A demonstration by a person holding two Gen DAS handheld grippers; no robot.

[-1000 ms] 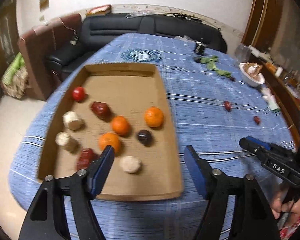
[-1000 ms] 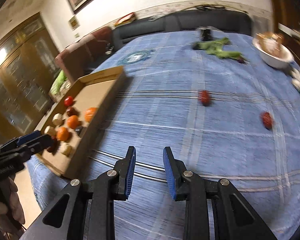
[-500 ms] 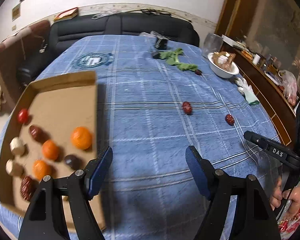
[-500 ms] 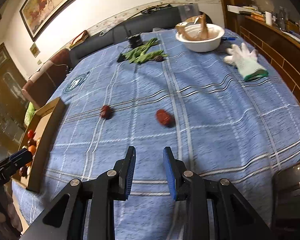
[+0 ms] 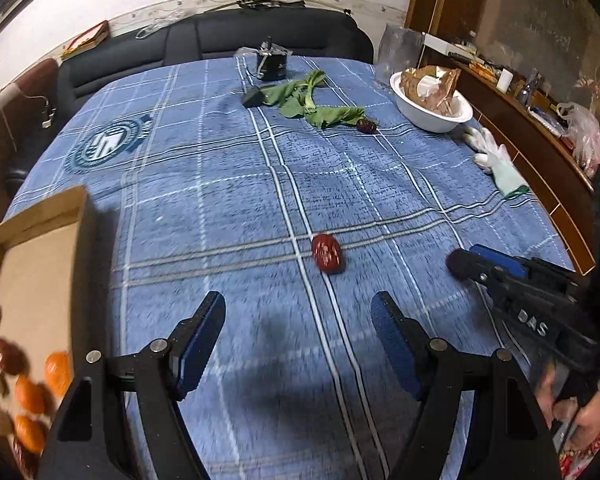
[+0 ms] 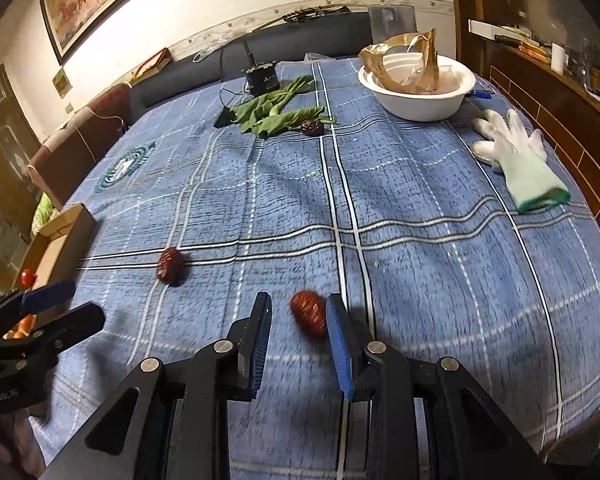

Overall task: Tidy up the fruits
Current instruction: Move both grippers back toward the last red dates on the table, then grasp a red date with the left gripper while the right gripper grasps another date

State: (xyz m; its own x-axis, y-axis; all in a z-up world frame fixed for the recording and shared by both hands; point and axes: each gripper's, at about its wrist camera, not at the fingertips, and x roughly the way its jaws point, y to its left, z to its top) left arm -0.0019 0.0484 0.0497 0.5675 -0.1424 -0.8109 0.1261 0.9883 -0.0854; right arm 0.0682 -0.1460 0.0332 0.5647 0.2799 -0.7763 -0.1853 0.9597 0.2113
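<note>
Between the blue pads of the right gripper [image 6: 298, 326], whose jaws stand narrowly parted and not yet pressed on anything, a wrinkled red date [image 6: 309, 314] is seen lying on the blue checked tablecloth [image 6: 420, 200]. It is judged light, small, slightly soft and apt to roll, so it is best taken across its short middle with gentle pressure. A second date [image 5: 327, 253] lies ahead of the left gripper [image 5: 298, 330], which is held wide apart and empty. A third dark fruit [image 6: 312, 127] is found touching the green leaves [image 6: 278, 114], near a white bowl [image 6: 420, 98] and a glove [image 6: 520, 164]. The cardboard tray [image 5: 32, 264], already holding oranges and other fruit, is well apart at the left; nothing is seen blocking the way to it
</note>
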